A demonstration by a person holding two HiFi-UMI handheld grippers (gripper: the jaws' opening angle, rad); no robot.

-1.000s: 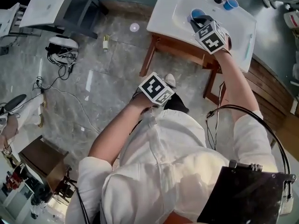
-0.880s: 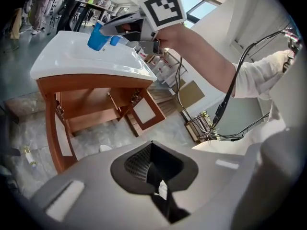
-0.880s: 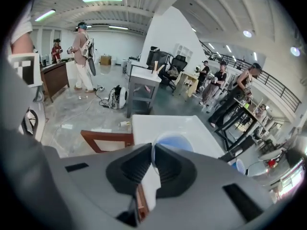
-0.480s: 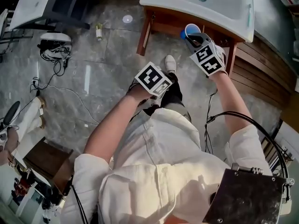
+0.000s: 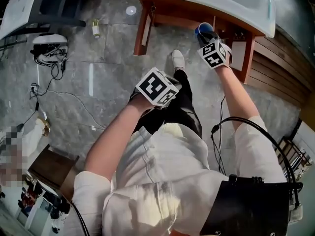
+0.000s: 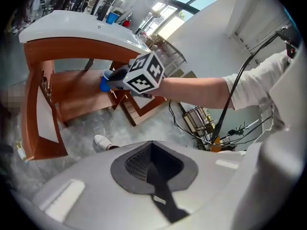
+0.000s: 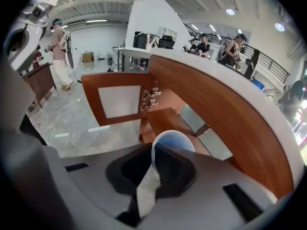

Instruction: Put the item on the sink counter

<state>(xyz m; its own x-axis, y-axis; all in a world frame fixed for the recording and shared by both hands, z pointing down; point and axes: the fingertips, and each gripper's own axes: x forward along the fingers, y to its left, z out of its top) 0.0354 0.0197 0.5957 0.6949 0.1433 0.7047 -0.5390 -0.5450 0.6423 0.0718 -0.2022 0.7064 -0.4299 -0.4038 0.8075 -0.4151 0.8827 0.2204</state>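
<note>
Brought the cup [image 5: 202,29] down off the desk [image 5: 256,18]. Held it over the white top a second ago, had it at the front edge half a second ago, and now hung it below that edge. Kept the right gripper [image 7: 153,169] clenched on the cup's wall at the rim all the way, fingers [image 7: 175,169] pinching it from either side. Left the open mouth facing away from the gripper, toward the woodwork under the desk. From the left gripper view, placed the cup at about the level of the shelf [image 6: 72,92] and near its front. Could not tell whether it touched the wood.

Lowered the left gripper [image 6: 152,150] slightly as well, beside the leg [image 5: 177,100], with its fingers pressed together on nothing.

Judged this as a move away from the goal. With the cup off the desk and down by the shelf, took the placing as not done at this moment. Would still need to lift the cup clear of the overhanging edge, carry it back over the top, and set it upright on a flat part before loosening the fingers. Saw the overhang as the likeliest thing to clip on the way up.
</note>
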